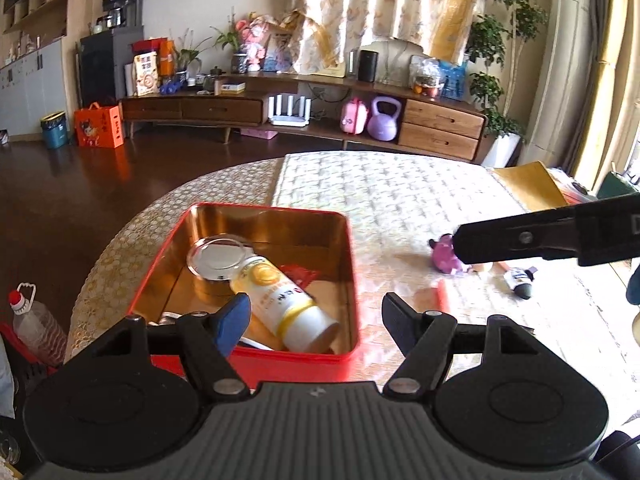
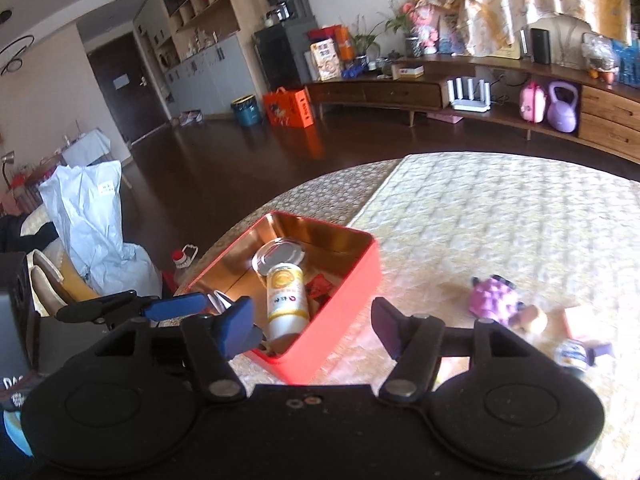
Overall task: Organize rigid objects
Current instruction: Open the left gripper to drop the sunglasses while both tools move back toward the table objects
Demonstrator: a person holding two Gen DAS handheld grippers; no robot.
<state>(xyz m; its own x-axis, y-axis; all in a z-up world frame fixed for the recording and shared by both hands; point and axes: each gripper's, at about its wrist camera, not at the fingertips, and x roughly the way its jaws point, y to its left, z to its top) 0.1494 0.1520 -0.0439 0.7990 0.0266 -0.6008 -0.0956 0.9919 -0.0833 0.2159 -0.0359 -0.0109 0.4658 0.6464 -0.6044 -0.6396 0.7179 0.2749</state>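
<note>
A red tin box with a gold inside sits on the table's left part; it also shows in the right wrist view. In it lie a white and yellow bottle, a round metal lid and a red packet. My left gripper is open and empty over the box's near right corner. My right gripper is open and empty above the box's right wall; its arm crosses the left wrist view. A purple toy and a small dark bottle lie on the table.
An orange stick lies near the left gripper's right finger. A round table with a pale patterned cloth carries everything. A plastic jug stands on the floor at left. A white bag sits on a chair at left.
</note>
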